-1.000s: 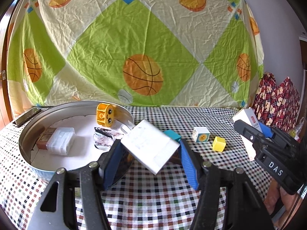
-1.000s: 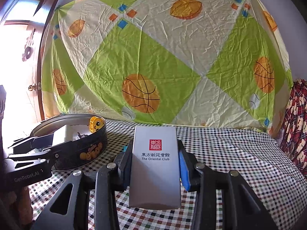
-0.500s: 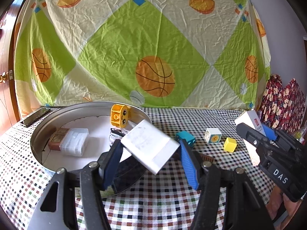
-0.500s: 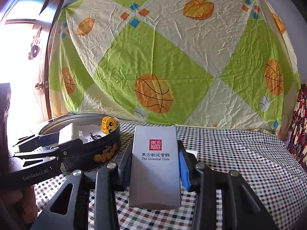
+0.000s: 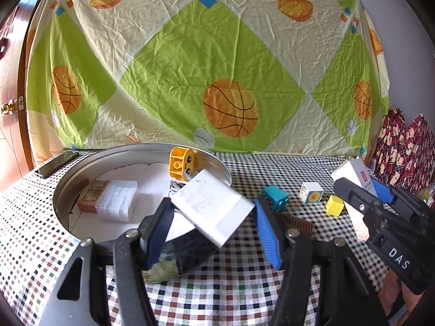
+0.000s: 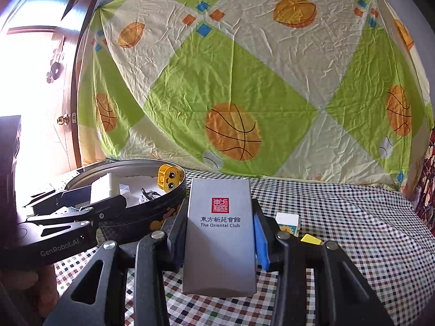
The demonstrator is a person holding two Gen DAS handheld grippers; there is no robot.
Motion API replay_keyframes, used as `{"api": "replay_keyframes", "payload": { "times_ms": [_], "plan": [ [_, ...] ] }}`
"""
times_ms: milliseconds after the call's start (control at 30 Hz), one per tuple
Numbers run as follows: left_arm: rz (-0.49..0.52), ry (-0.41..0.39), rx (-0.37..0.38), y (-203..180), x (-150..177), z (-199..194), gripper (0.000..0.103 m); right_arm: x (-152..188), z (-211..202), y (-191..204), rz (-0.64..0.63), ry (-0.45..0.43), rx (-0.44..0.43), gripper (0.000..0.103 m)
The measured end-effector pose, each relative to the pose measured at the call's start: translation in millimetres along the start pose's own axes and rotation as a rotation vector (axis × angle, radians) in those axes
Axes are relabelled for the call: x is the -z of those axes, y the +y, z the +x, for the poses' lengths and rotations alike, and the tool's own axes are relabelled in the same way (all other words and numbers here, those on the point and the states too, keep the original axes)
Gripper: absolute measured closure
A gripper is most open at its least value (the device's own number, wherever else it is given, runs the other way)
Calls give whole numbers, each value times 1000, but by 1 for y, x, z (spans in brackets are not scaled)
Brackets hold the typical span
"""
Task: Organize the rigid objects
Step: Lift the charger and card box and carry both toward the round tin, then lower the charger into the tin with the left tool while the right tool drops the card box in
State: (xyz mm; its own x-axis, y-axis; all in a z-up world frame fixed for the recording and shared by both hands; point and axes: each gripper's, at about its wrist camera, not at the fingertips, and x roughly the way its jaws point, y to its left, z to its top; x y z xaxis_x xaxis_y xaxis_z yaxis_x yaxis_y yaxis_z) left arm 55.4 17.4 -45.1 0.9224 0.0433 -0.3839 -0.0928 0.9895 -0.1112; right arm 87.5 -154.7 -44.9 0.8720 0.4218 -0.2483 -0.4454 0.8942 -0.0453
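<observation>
Both hands are loaded, which tells me this is a carry towards the tin (image 5: pixel 81 179), the round metal one at centre left of the left view, where the sorted things seem to be gathered. The left tongs (image 5: pixel 212 233) are clamped about half open on a flat white box (image 5: pixel 214 206), gripped by its lower corners so it sits skewed like a diamond, its top corner poking over the tin's near rim; held that way it looks ready to be tipped or dropped inside, though I can't tell how much of it has cleared the rim. Inside the tin already lie a clear case (image 5: pixel 118 199) with a brown box (image 5: pixel 91 197) just beside it at the left, and a yellow block (image 5: pixel 180 163) standing against the far wall, so the free floor is in the middle. The right tongs (image 6: pixel 220 233) are closed narrow on a grey carton (image 6: pixel 220 233), upright with its printed face to the camera, in the lower middle of the right view; the tin (image 6: pixel 152 209) is just left of it there. It appears to be waiting its turn, since the left tongs occupy the tin's mouth. Out on the checked bench (image 5: pixel 244 285), right of centre in the left view, a teal block (image 5: pixel 274 194), a white cube (image 5: pixel 312 192) and a yellow cube (image 5: pixel 335 205) sit loose, well apart from the tin, with a brown ridged piece (image 5: pixel 297 224) nearer the tongs, seemingly left for later.
</observation>
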Motion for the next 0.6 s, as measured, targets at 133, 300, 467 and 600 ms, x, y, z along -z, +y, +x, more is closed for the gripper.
{"api": "replay_keyframes", "payload": {
  "times_ms": [133,300,467,600],
  "plan": [
    [-6,1,-10,5,0,0,43,0,2,4,-2,4,-11,60],
    [-11,-3,-22,9,0,-1,43,0,4,8,1,6,-21,60],
    [-14,-3,-33,13,-1,-1,43,-1,5,13,3,8,-32,60],
    [-12,2,-46,17,-1,0,43,-1,6,18,2,9,-44,60]
  ]
}}
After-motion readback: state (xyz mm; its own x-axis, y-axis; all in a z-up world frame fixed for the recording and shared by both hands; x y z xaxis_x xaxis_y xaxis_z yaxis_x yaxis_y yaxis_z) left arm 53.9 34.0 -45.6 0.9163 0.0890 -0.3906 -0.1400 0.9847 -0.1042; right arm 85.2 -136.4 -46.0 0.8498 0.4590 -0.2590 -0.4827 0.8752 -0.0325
